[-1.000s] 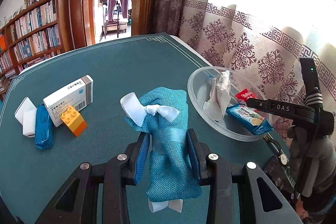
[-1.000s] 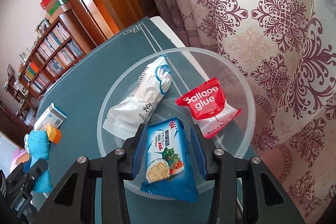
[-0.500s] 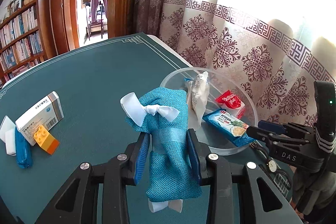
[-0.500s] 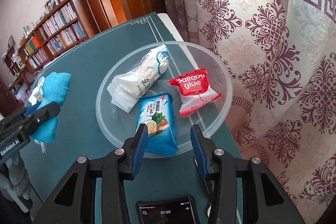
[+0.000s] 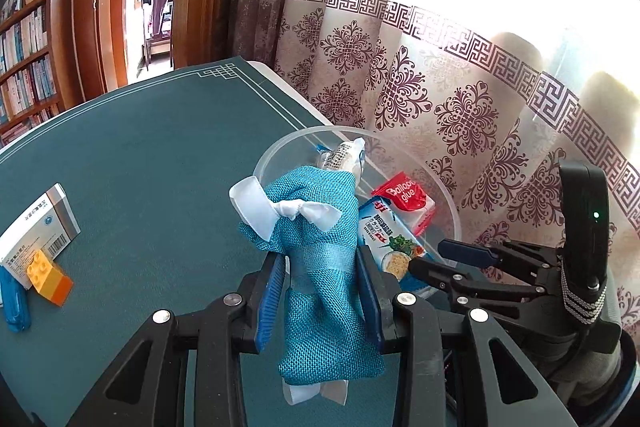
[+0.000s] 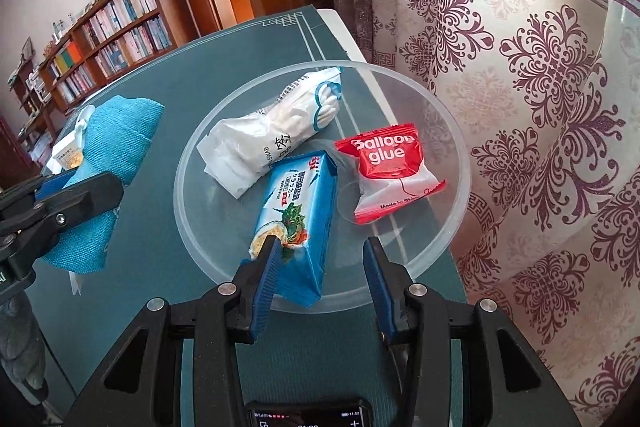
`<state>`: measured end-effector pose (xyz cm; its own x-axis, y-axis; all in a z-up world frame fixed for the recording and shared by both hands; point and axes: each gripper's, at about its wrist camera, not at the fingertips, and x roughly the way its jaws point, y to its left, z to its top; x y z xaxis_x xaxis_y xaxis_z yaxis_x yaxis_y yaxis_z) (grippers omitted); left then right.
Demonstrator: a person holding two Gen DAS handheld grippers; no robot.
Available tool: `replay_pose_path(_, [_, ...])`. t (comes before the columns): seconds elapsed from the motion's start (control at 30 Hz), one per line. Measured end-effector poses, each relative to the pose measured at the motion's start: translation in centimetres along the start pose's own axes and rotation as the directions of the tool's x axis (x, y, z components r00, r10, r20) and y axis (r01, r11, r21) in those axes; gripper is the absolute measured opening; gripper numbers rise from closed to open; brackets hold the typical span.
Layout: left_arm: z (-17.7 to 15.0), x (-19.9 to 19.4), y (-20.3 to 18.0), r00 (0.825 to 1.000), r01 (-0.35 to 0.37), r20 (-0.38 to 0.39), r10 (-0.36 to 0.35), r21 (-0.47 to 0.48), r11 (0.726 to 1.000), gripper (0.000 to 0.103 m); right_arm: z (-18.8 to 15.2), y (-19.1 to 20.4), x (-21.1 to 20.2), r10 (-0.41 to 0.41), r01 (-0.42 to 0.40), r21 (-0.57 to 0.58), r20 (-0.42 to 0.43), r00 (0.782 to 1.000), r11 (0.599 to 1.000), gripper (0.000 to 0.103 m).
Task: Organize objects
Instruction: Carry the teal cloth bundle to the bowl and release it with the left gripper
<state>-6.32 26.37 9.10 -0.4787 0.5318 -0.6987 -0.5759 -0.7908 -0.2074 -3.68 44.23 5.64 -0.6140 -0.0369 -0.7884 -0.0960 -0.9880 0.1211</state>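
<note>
My left claw (image 5: 322,277) is clamped on the teal fabric pouch (image 5: 324,267) with its white ribbon bow, held above the desk (image 5: 160,155) just beside the clear bowl (image 6: 448,227); my right claw (image 6: 320,259) stands apart and empty, poised over the bowl's near rim. The right view lays the bowl's contents bare — white swab packet (image 6: 276,131), blue cracker pack (image 6: 296,211), red balloon-glue sachet (image 6: 392,175). Only the left view shows the medicine box (image 5: 38,227), the yellow-orange block (image 5: 48,277) and a blue item (image 5: 14,301) lying on the desk, well apart from the bowl.
</note>
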Motion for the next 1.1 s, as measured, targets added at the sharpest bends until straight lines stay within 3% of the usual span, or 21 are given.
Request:
replay_pose_path(0.33, [2.5,3.8,0.2,0.997,0.071,0.0,-0.072,-0.081,0.994,0.038,0.3,-0.5,-2.1,-0.003,0.003,0.013,0.051,0.999,1.0,0.044])
replay_pose_path(0.47, [2.9,4.9,0.6,0.99,0.138,0.008,-0.138,-0.15,0.979,0.038,0.4,-0.8,-2.1,-0.001,0.0,0.022,0.055,0.999,1.0,0.044])
replay_pose_path(0.53, [2.8,5.4,0.6,0.987,0.161,0.015,-0.161,-0.177,0.971,0.043,0.5,-0.8,-2.1,-0.002,0.0,0.022,0.054,0.999,1.0,0.044])
replay_pose_path(0.6, [2.6,5.6,0.5,0.985,0.17,0.013,-0.17,-0.179,0.969,0.056,0.5,-0.9,-2.1,-0.002,0.001,0.022,0.055,0.999,1.0,0.044])
replay_pose_path(0.67, [2.3,5.4,0.6,0.988,0.154,0.016,-0.154,-0.179,0.972,0.072,0.5,-1.1,-2.1,-0.004,0.003,0.027,0.056,0.998,1.0,0.044])
replay_pose_path(0.7, [2.2,5.2,0.7,0.989,0.145,0.024,-0.143,-0.179,0.973,0.074,0.5,-1.2,-2.0,-0.005,0.004,0.029,0.056,0.998,1.0,0.044])
replay_pose_path(0.93, [1.4,3.6,1.9,0.998,0.056,0.04,-0.051,-0.155,0.986,0.074,0.6,-1.2,-2.3,-0.008,0.006,0.03,0.064,0.998,1.0,0.044])
replay_pose_path(1.1, [0.8,3.7,0.7,0.999,-0.013,0.028,0.015,-0.063,0.998,0.074,0.8,-0.6,-2.7,-0.011,0.009,0.02,0.075,0.997,1.0,0.044])
